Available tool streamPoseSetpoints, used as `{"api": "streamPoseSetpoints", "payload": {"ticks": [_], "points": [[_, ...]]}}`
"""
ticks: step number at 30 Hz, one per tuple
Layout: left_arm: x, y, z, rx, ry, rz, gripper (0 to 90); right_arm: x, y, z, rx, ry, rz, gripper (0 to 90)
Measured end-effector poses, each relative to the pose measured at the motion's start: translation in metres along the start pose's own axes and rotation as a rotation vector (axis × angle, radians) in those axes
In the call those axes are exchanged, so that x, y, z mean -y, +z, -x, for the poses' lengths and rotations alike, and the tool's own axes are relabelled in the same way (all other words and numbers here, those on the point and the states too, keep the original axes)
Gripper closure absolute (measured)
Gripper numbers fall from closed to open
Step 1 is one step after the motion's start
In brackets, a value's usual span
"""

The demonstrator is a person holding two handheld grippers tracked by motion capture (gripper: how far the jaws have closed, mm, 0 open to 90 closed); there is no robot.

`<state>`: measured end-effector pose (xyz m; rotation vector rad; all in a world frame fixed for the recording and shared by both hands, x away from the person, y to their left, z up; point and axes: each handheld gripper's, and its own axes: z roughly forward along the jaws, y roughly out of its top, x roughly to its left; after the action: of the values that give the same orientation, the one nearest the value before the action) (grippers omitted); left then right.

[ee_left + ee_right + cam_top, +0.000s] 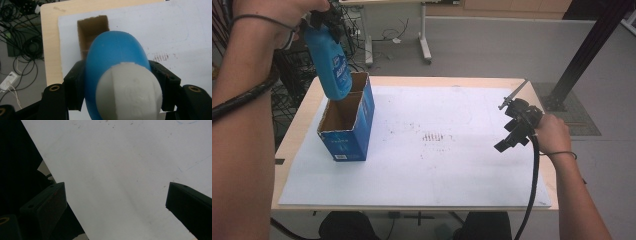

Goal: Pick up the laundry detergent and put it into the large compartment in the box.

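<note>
Bottle: a blue bottle (332, 62) with a white cap (128, 92) is held up in the air, above the open box, near the far left corner of the desk.
Left tool: the left tool (323, 20) is closed around the bottle just under the cap, one jaw on each side.
Right tool: the right tool (517, 131) is held low near the right edge of the desk; its jaws are spread wide and nothing is held between them.
Box: a blue cardboard box (348, 120) is stood by the left edge, its top open and its brown inside seen.
How the bottle may handle: the plastic is probably stiff and smooth, so it could slip; whether it is full or light cannot be told. The narrow part under the cap is judged the best place to be held.
Edges: the box mouth looks only a little wider than the bottle, so its walls could be bumped.
Open room: the white sheet (447, 145) is bare across the middle and right of the desk.
</note>
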<state>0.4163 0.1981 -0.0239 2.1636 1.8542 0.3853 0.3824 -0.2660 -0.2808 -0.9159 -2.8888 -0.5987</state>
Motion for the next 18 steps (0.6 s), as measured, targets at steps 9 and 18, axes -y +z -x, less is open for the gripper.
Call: {"api": "streamPoseSetpoints", "payload": {"ticks": [9, 18], "points": [[0.001, 0.012, -0.016, 0.006, -0.034, -0.014, 37.8, 0.0, 0.0, 0.0, -0.001, 0.002, 0.0, 3.1], [0.004, 0.035, -0.025, 0.017, -0.06, -0.049, 37.8, -0.001, 0.0, 0.0, 0.0, 0.002, -0.004, 3.1]]}}
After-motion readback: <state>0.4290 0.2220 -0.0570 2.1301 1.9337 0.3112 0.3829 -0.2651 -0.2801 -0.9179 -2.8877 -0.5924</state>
